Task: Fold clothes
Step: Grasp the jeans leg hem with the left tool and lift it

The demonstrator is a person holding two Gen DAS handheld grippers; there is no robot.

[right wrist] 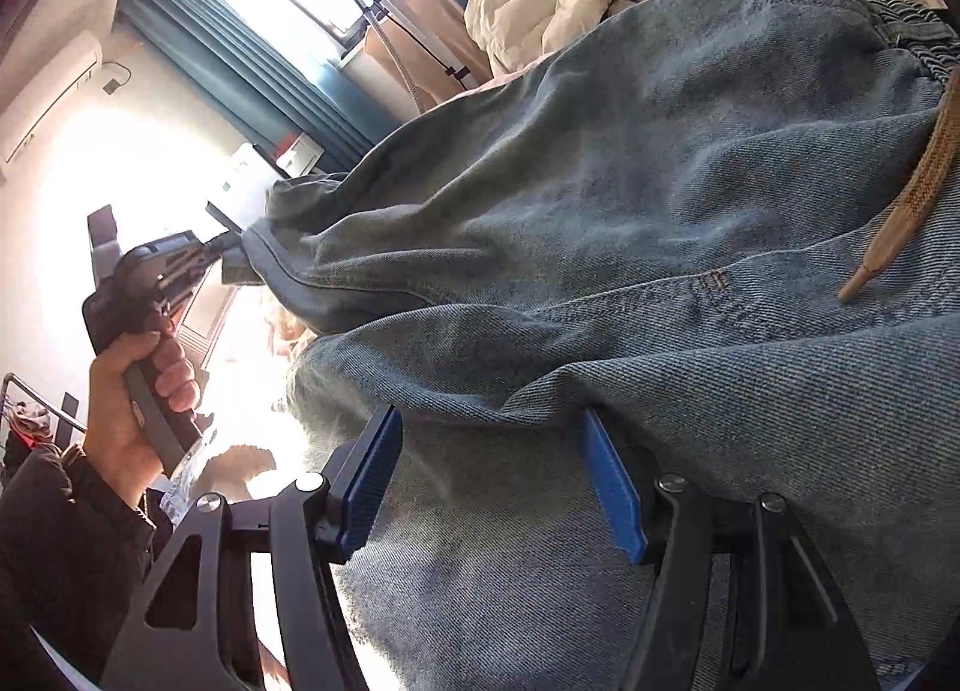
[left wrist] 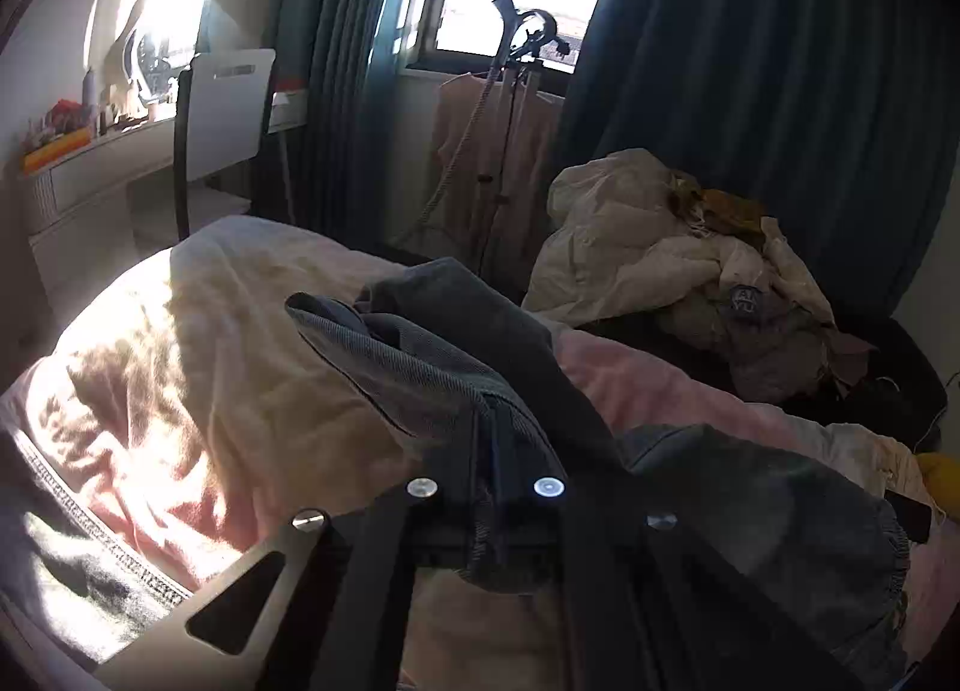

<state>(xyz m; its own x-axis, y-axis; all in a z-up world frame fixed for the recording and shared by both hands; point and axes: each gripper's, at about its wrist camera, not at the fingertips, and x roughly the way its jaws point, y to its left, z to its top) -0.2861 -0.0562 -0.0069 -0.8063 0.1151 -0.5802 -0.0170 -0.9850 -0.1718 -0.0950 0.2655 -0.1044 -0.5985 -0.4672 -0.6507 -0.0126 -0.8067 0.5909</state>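
Left wrist view: left gripper pinched jeans hem. Right gripper spread wide over jeans, not squeezing. Best lift hem high, lay flat across waist.

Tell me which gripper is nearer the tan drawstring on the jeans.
Right. The right gripper rests open on the jeans just below the tan drawstring; the left gripper is clamped on the hem at the far end.

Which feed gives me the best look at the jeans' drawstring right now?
The right wrist view. The tan drawstring hangs in plain sight across the jeans below the elastic waistband. The left wrist view shows only dark, backlit denim clamped in the left gripper, with no drawstring visible.
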